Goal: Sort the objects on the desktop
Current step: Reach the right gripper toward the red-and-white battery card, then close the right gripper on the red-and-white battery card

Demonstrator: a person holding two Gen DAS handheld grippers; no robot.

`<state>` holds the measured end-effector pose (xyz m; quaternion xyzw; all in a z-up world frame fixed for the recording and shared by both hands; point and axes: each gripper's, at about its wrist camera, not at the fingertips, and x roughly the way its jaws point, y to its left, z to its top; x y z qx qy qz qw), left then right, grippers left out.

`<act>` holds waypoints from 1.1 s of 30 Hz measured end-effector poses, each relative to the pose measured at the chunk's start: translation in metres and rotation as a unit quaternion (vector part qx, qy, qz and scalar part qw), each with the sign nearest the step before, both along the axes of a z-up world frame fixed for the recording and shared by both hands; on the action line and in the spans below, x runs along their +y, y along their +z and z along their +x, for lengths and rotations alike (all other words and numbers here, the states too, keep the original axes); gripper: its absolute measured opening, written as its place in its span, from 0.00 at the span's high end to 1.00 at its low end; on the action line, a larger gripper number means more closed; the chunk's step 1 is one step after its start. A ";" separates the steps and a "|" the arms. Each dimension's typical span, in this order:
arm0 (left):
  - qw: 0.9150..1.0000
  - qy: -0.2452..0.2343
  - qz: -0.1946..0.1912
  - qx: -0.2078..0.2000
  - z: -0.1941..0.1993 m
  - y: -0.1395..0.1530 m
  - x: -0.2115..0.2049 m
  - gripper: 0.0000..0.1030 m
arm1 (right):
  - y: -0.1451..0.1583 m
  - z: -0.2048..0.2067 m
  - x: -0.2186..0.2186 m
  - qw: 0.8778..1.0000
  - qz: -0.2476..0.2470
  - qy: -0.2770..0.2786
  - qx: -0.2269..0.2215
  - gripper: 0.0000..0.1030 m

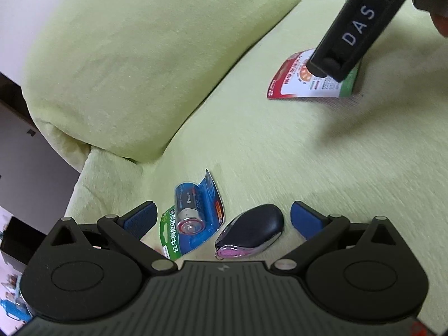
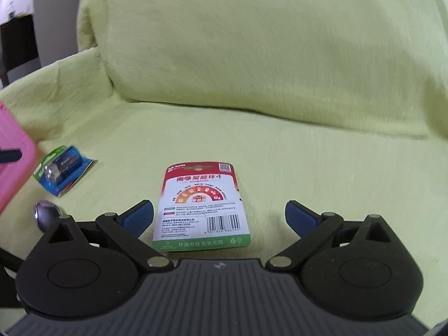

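So the red battery card (image 2: 201, 206) lies flat, back side up, on the green sofa seat (image 2: 322, 168), right between the spread-wide right tongs (image 2: 219, 216). Looks like the pickup step; next they'd need to drop lower and pinch an edge. Left tongs (image 1: 222, 219), also released, hang over the key fob (image 1: 252, 228) beside the blue battery pack (image 1: 193, 215).

Readable, in white capitals: "DAS", on the black body of the right claw (image 1: 322, 71) seen from the left wrist view. On the green edge of the blue battery pack (image 1: 193, 218): "公牛高能电池". On the red-and-white battery card (image 2: 200, 210): red headline beginning "南孚", partly blurred; along the green bottom strip, "环保电池 无汞无镉", with a recycling triangle beside it. Also printed there: a barcode with unreadable digits and a QR code at the top corner. Smaller print too blurred.
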<state>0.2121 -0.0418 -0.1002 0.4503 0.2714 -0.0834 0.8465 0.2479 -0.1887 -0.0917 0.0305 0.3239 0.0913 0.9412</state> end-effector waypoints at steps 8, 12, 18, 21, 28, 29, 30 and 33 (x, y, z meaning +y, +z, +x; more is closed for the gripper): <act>0.999 -0.025 -0.016 -0.022 -0.001 -0.002 -0.010 0.01 | -0.014 0.013 -0.007 0.999 0.034 -0.011 0.039 0.07; 0.999 -0.029 -0.028 -0.033 -0.004 -0.005 -0.007 0.01 | -0.019 0.016 -0.005 0.999 0.028 -0.013 0.041 0.07; 0.998 -0.030 -0.036 -0.036 -0.002 -0.007 -0.007 0.01 | -0.018 0.016 -0.003 0.998 0.048 -0.017 0.045 0.12; 0.998 -0.033 -0.035 -0.041 -0.002 -0.009 -0.008 0.01 | -0.016 0.017 -0.009 0.995 0.083 -0.023 0.048 0.19; 0.998 -0.033 -0.043 -0.043 -0.004 -0.008 -0.005 0.01 | -0.015 0.019 -0.022 0.987 0.148 -0.032 0.060 0.25; 0.998 -0.033 -0.042 -0.043 -0.005 -0.008 -0.006 0.01 | -0.015 0.019 -0.018 0.989 0.133 -0.027 0.058 0.25; 0.998 -0.034 -0.041 -0.043 -0.005 -0.008 -0.006 0.01 | -0.015 0.019 -0.014 0.991 0.118 -0.022 0.056 0.26; 0.998 -0.033 -0.042 -0.042 -0.004 -0.008 -0.006 0.01 | -0.015 0.020 0.001 0.997 0.064 -0.003 0.046 0.25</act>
